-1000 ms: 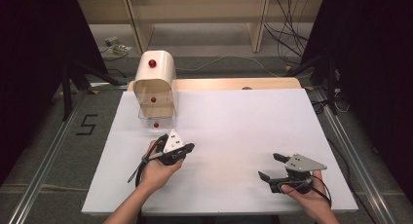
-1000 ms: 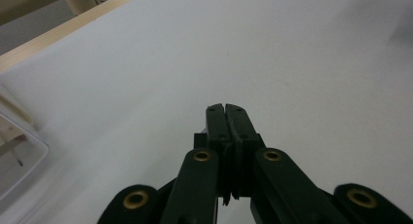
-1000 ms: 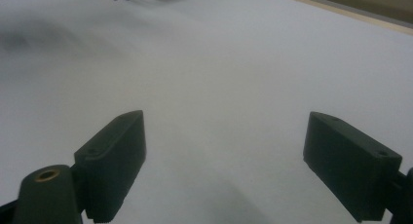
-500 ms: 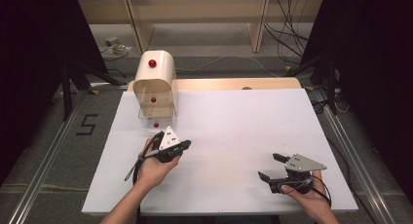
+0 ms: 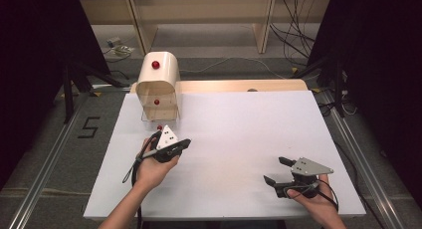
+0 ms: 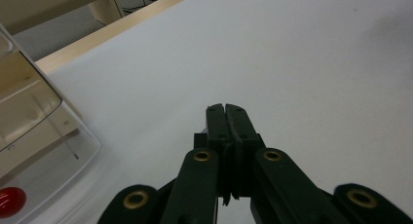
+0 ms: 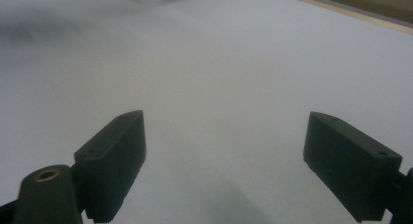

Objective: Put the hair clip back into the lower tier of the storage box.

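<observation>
Left gripper (image 5: 186,142) closed beside clear box (image 5: 158,97) holding red ball (image 5: 157,102).

This looks like a lab set up for recording. A white bench (image 5: 239,139) stands between black curtains (image 5: 378,64), with metal rails (image 5: 45,164) along the grey floor, loose cables (image 5: 293,30) behind, and a taped number five (image 5: 89,127) on the floor.

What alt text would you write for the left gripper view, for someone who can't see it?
Two black jaws of the left gripper pressed shut, pointing across a white table. At the left edge sits a clear plastic container with a red knob at its base.
</observation>
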`<action>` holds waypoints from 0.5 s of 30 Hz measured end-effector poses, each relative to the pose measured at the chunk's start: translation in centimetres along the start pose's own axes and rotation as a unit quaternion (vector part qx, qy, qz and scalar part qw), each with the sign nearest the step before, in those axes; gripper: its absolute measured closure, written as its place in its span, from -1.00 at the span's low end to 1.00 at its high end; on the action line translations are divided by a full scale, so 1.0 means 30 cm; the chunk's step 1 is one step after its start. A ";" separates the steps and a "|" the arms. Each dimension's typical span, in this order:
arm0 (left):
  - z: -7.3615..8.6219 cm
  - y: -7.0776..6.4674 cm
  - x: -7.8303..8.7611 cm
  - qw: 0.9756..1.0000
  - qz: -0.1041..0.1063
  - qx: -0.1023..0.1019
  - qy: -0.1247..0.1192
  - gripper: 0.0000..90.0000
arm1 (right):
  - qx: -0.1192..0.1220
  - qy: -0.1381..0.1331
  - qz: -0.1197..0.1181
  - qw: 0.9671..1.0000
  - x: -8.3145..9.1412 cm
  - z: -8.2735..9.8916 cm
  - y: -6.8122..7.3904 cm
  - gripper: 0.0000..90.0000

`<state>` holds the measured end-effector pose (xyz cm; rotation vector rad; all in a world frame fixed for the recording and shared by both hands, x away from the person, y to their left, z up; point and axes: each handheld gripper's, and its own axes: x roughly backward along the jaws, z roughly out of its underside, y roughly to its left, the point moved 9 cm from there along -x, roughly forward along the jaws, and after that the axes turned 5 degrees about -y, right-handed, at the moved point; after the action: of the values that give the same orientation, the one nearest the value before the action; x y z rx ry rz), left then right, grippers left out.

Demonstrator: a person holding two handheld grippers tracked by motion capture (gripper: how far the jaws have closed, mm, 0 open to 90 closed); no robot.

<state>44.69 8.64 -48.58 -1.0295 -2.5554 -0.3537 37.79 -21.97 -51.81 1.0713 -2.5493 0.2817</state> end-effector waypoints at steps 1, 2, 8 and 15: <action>-0.001 0.004 0.002 1.000 -0.001 0.000 0.000 0.99 | 0.000 0.000 0.000 1.000 0.000 0.000 0.000 -0.64; -0.003 0.007 0.003 1.000 -0.003 0.000 -0.001 0.99 | 0.000 0.000 -0.001 1.000 0.000 0.000 0.001 -0.64; -0.003 0.031 0.009 1.000 -0.011 0.001 -0.002 0.99 | 0.001 0.001 0.000 1.000 -0.001 0.001 0.001 -0.64; -0.010 0.048 0.018 1.000 -0.018 0.004 -0.006 0.99 | 0.001 0.001 0.000 1.000 -0.001 0.001 0.001 -0.64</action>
<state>45.42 9.88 -47.93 -0.9877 -2.5862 -0.3480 37.78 -21.96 -51.85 1.0711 -2.5468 0.2850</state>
